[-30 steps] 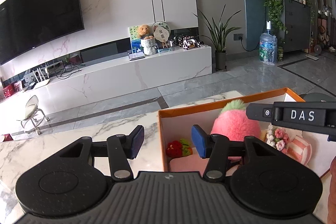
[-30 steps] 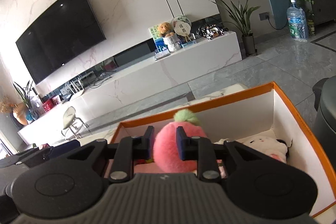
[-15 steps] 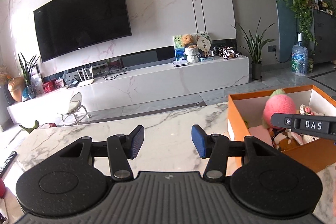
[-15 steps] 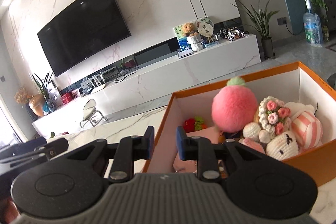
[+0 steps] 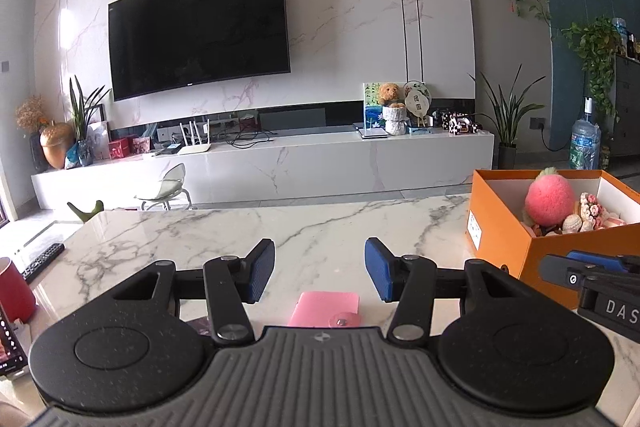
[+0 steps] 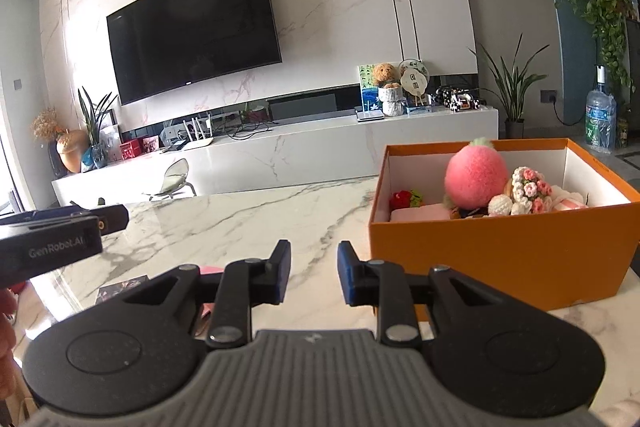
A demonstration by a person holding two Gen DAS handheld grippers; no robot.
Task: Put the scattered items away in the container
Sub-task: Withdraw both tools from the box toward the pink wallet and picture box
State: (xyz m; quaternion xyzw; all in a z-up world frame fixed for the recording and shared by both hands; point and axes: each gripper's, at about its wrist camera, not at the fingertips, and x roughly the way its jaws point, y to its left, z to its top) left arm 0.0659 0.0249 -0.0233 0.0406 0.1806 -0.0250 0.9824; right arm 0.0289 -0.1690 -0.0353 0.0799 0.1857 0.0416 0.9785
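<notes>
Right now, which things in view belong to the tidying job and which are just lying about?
Job: orange box, pink plush peach inside it, pink card holder on the marble table.
Lying about: red cup, keyboard, television.

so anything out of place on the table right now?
Yes: a pink wallet lies on the marble table, outside the orange box that holds the other soft items. It sits just below the left gripper, whose jaws are open and empty.
</notes>
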